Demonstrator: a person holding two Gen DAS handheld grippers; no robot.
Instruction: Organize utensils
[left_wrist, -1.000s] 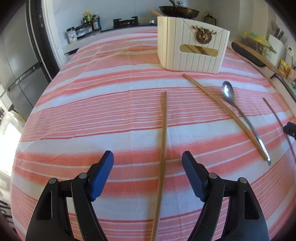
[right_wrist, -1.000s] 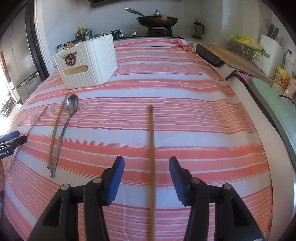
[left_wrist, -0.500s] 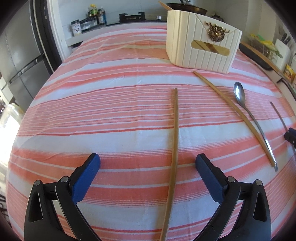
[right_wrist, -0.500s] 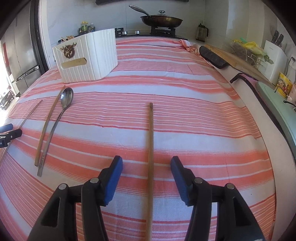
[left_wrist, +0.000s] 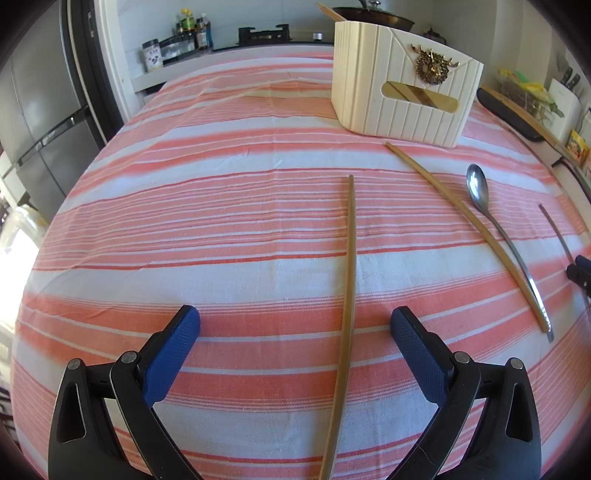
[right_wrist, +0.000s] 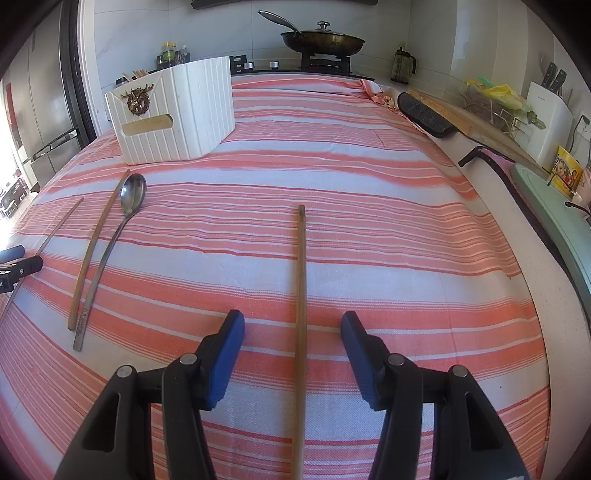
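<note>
My left gripper (left_wrist: 295, 325) is open over a wooden chopstick (left_wrist: 349, 277) that lies on the striped cloth between its fingers. A second chopstick (left_wrist: 461, 225), a metal spoon (left_wrist: 495, 225) and a thin dark stick (left_wrist: 556, 232) lie to the right. The white utensil holder (left_wrist: 402, 92) stands behind, with sticks in it. My right gripper (right_wrist: 291, 328) is open over another wooden chopstick (right_wrist: 301, 295). In the right wrist view the spoon (right_wrist: 118, 236), a chopstick (right_wrist: 96, 243) and the holder (right_wrist: 173, 114) are on the left.
The striped tablecloth (right_wrist: 369, 229) covers the table. A stove with a pan (right_wrist: 321, 37) stands behind. A counter with a cutting board (right_wrist: 476, 122), a knife block (right_wrist: 546, 118) and a green tray (right_wrist: 554, 218) runs along the right. A fridge (left_wrist: 40, 110) stands left.
My left gripper has opened wider and moved forward toward the holder. My right gripper has moved slightly forward along its chopstick and stays open.
</note>
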